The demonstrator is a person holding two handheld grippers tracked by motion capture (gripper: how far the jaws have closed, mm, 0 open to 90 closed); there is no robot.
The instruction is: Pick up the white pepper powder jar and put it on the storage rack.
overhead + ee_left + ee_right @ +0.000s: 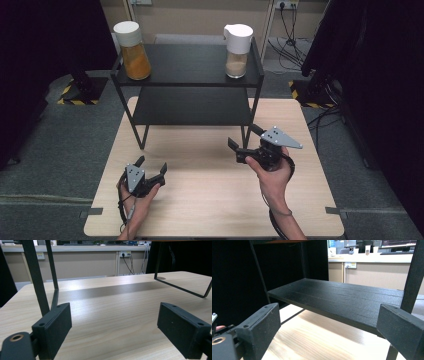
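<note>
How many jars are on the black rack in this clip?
2. The jar with orange-yellow powder stands at the left end of the rack's top shelf; the white-lidded jar with pale powder stands at the right end. The lower shelf shows none.

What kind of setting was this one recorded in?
Probably a lab or office set up for recording: a table ringed by black curtains, wall sockets with cables, and a counter with monitors behind.

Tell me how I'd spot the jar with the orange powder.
Find the black two-tier rack at the table's far edge. On its top shelf stand two white-capped jars: the orange-powder jar is at the left end, while the pale-powder jar at the right has a spouted lid.
</note>
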